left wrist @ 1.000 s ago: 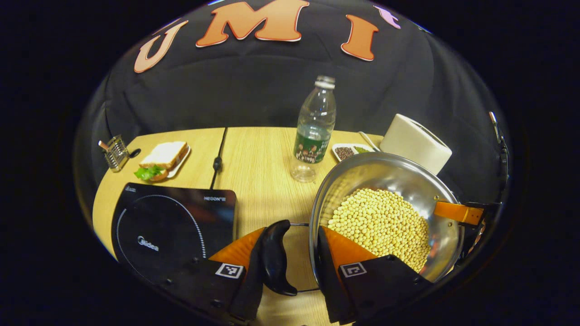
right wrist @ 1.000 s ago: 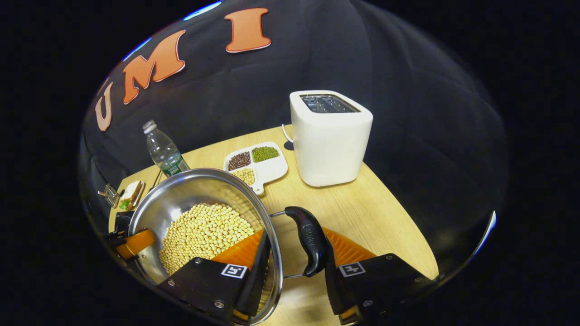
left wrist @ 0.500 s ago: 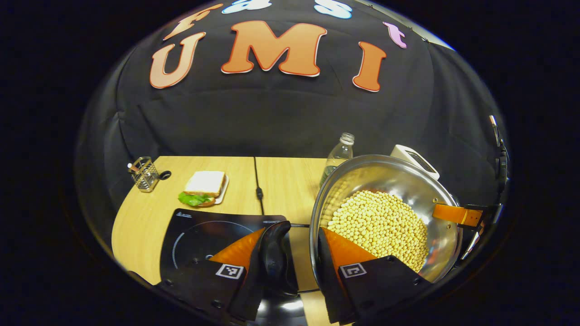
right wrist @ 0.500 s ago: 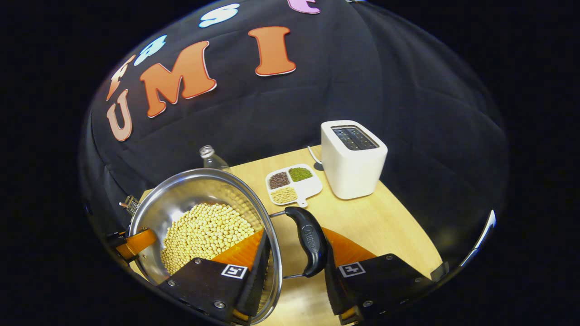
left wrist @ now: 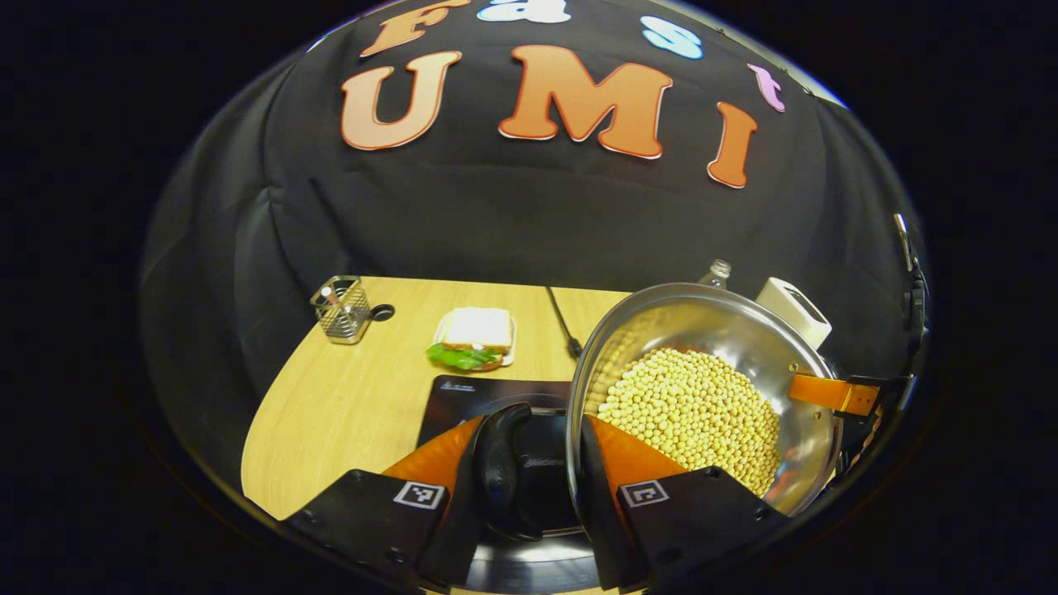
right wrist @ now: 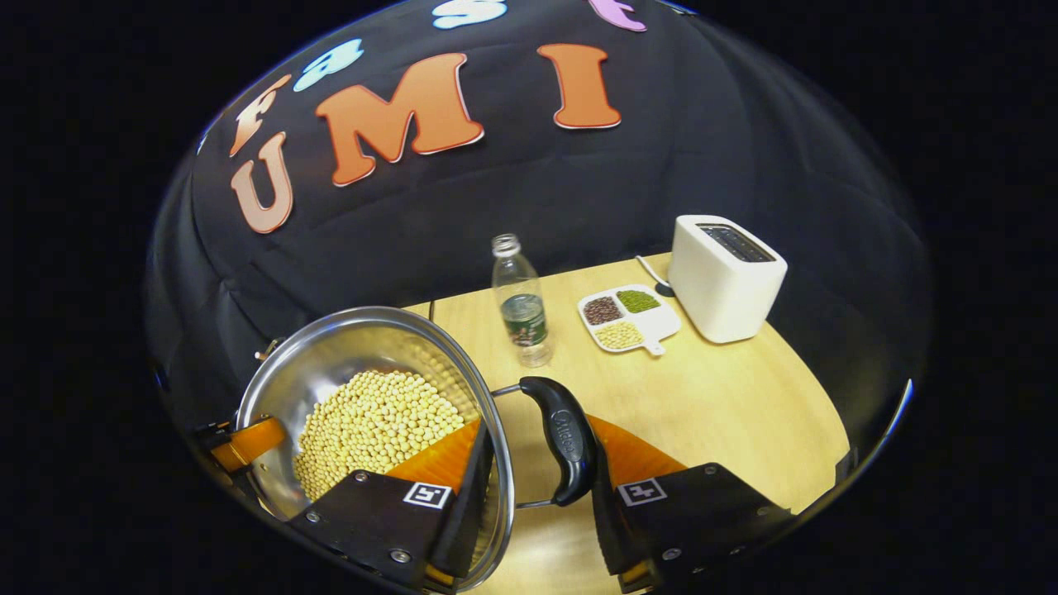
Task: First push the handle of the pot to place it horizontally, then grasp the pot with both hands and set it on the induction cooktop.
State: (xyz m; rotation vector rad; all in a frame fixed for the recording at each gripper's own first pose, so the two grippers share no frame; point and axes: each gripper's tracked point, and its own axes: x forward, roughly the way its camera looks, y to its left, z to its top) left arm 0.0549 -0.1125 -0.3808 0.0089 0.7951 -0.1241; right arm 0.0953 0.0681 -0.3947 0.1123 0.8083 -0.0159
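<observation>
**Pot held over the wooden table**

On the wooden table (left wrist: 355, 405), nearest, the left tool (left wrist: 533, 483) pinches one pot (left wrist: 702, 388) handle and rim; the right tool (right wrist: 537, 471) pinches the other (beans inside). The pot hangs above the induction cooktop (left wrist: 463, 392); beyond stand a bottle (right wrist: 521, 302) and toaster (right wrist: 726, 277).

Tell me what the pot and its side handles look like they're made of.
Pot: apparently polished stainless steel; its bare inner wall mirrors the beans. Side handle: a glossy black grip, probably plastic, on thin metal wire. Both the left gripper and right gripper clamp it.
</observation>
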